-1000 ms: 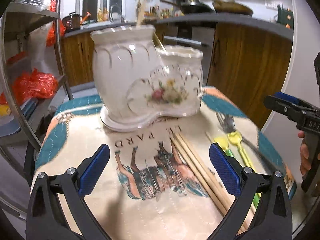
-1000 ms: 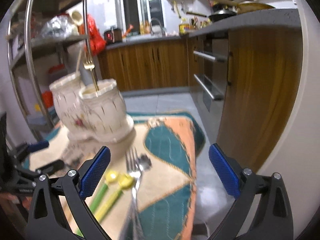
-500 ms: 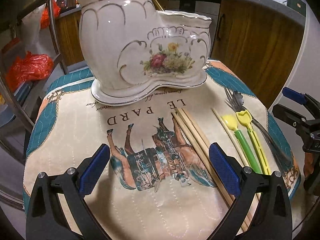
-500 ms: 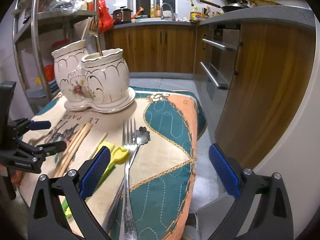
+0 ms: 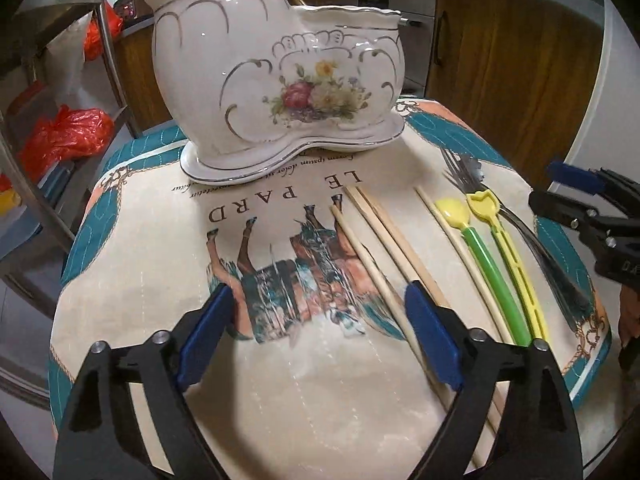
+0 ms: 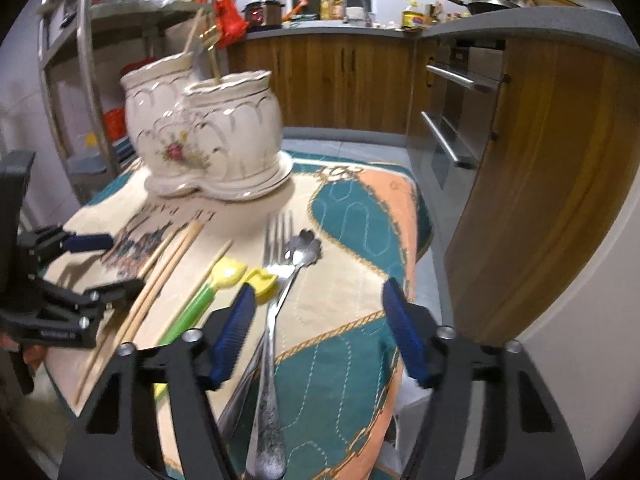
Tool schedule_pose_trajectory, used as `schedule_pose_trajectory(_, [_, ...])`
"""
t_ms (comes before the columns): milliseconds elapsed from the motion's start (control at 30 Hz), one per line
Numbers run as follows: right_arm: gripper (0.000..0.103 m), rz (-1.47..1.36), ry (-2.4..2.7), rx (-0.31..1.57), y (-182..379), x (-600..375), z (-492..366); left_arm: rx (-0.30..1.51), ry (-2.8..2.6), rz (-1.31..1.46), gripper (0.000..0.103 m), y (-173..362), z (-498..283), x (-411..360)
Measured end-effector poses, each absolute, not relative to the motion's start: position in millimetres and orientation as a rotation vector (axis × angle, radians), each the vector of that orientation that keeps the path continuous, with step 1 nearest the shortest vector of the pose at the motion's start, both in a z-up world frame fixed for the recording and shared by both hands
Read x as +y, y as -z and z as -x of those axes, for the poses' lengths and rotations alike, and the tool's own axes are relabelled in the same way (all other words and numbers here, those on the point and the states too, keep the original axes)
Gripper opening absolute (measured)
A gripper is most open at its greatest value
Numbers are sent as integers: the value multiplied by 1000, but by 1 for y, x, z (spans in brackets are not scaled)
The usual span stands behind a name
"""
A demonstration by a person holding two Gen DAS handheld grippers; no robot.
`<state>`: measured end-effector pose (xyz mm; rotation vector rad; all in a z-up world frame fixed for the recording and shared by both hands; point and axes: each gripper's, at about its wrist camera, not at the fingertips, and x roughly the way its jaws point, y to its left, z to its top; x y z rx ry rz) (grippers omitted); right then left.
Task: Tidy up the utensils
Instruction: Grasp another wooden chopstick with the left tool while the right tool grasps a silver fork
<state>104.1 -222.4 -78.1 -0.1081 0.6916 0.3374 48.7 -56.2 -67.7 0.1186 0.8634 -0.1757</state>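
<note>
A white floral ceramic holder [image 5: 280,80] [image 6: 204,136] with two cups stands at the back of a printed cloth [image 5: 280,392]. A gold fork [image 6: 212,46] sticks out of it. On the cloth lie wooden chopsticks [image 5: 384,248] [image 6: 160,276], a green-handled yellow spoon [image 5: 480,248], a yellow plastic fork [image 5: 512,252], a metal fork [image 6: 276,248] and a flower-bowled metal spoon [image 6: 304,244]. My left gripper [image 5: 318,300] hovers over the chopsticks, jaws closing, one stick beside its right pad. My right gripper [image 6: 320,300] hovers over the metal handles, jaws closing, pads touching nothing.
The cloth covers a small table with a drop to the floor [image 6: 352,144] on all sides. A metal shelf rack [image 5: 108,56] with red bags stands to the left. Wooden cabinets [image 6: 352,80] and an oven front [image 6: 452,120] stand behind and right.
Both views have tipped down and closer to the table, so the utensils fill more of the picture. Both pairs of jaws stand narrower than before.
</note>
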Motion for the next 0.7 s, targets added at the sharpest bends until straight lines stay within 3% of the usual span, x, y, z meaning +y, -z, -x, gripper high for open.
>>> schedule_pose_trajectory(67, [49, 116, -357, 705, 80, -220, -101, 866, 195, -126, 69, 65, -46, -60])
schedule_pose_trajectory(133, [39, 111, -383, 724, 83, -220, -100, 868, 228, -134, 48, 63, -45, -64])
schedule_pose_trajectory(167, [34, 107, -396, 731, 85, -219, -99, 868, 235, -141, 44, 62, -44, -65])
schedule_pose_trajectory(200, [29, 104, -409, 737, 86, -219, -98, 867, 238, -150, 33, 61, -44, -65])
schedule_pose_trajectory(233, [26, 103, -420, 744, 87, -218, -97, 866, 232, -163, 15, 61, -45, -65])
schedule_pose_trajectory(300, [19, 104, -432, 747, 88, -217, -94, 869, 240, -162, 13, 59, -47, -62])
schedule_pose_trajectory(367, [15, 107, -445, 754, 90, -215, -93, 874, 237, -160, 5, 59, -49, -58])
schedule_pose_trajectory(700, [7, 28, -497, 804, 98, -215, -105, 855, 239, -176, 5, 62, -50, -54])
